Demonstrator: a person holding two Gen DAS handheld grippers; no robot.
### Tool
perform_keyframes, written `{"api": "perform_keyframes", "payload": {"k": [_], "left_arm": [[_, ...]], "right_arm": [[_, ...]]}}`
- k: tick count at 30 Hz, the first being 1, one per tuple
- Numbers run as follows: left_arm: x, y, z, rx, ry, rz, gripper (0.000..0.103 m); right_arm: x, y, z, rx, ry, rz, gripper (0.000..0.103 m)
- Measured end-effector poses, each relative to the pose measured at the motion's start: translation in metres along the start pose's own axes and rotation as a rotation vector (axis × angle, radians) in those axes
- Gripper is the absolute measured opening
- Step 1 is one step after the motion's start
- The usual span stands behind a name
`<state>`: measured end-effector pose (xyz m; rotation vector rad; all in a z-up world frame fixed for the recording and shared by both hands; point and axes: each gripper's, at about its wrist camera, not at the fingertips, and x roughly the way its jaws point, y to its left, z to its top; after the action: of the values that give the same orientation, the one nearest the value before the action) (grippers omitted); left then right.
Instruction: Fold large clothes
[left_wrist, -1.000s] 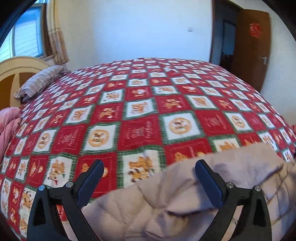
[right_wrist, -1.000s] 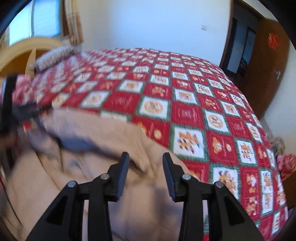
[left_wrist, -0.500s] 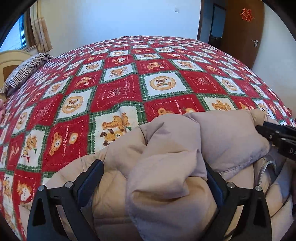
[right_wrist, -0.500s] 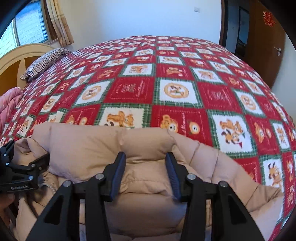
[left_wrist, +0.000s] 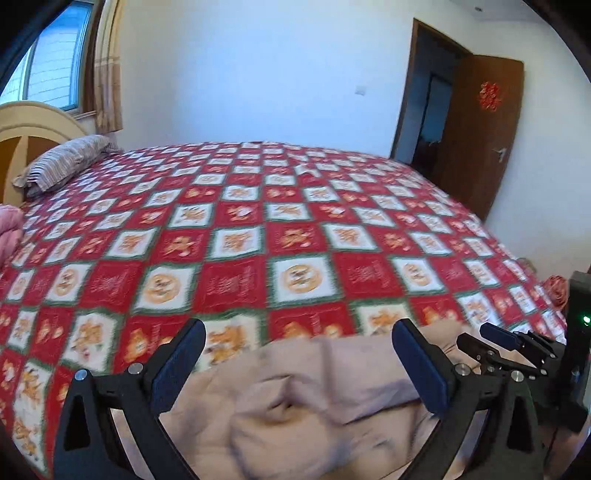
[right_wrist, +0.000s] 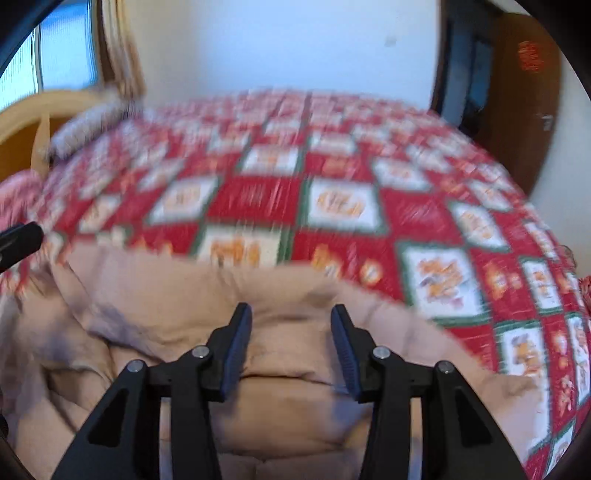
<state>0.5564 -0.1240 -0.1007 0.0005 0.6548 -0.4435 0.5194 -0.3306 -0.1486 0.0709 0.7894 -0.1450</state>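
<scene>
Beige padded jacket (right_wrist: 280, 302) is lying bunched at the near edge of the red patchwork quilt (left_wrist: 236, 236), folding barely begun, while the left gripper (left_wrist: 297, 354) and right gripper (right_wrist: 291, 343) are hovering released, jaws apart, above it.

— How much of the beige padded coat (left_wrist: 314, 398) shows in the left wrist view?

— Only its far part. The lower edge of the picture cuts it off, its folds are smeared, and the right gripper (left_wrist: 491, 341) covers its right end.

— And in the right wrist view?

— There the coat (right_wrist: 184, 295) runs off the bottom and left edges. Whether the right gripper (right_wrist: 291, 347) presses on it cannot be told.

— What of the red patterned bedspread (right_wrist: 258, 199)?

— Motion blur streaks it; its printed figures are unreadable. The left gripper (right_wrist: 20, 242) shows only as a dark tip at the left edge.

— The doorway (left_wrist: 430, 110)?

— Dark inside; nothing beyond is distinguishable.
</scene>
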Motion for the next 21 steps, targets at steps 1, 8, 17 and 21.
{"api": "perform_keyframes", "payload": {"k": [1, 8, 17, 21], "left_arm": [[0.011, -0.004, -0.003, 0.001, 0.026, -0.017, 0.101], [0.084, 0.007, -0.046, -0.073, 0.270, 0.034, 0.102], [0.090, -0.001, -0.053, -0.025, 0.272, 0.081, 0.102], [0.094, -0.002, -0.054, -0.018, 0.272, 0.091, 0.102]], "right_arm": [[-0.007, -0.002, 0.002, 0.008, -0.029, -0.019, 0.047], [0.031, -0.021, -0.012, 0.055, 0.100, -0.017, 0.032], [0.040, -0.015, -0.016, 0.022, 0.114, -0.029, 0.032], [0.041, -0.011, -0.016, 0.014, 0.113, -0.045, 0.032]]}}
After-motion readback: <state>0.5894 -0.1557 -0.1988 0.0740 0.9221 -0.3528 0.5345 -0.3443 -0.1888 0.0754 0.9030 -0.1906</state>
